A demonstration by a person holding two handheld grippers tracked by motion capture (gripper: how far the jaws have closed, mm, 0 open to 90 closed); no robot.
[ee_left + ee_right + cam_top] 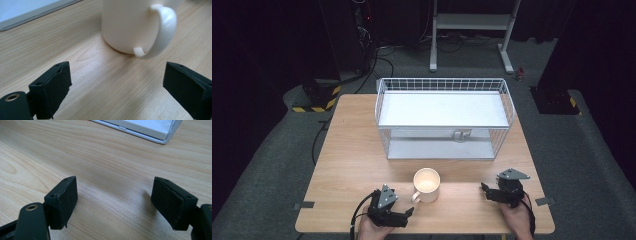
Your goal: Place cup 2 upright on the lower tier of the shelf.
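The cream mug (427, 184) is seen upright on the table (347, 165), near the wire rack (444, 117). Left gripper (408, 213) is held apart, probably just short of the handle (160, 32); right gripper (484, 191) likewise apart, over bare wood.

One mug (427, 184), one wire rack (444, 118), two hand-held grippers.

A white wire rack (445, 120) stands at the wooden table's (347, 165) far edge.
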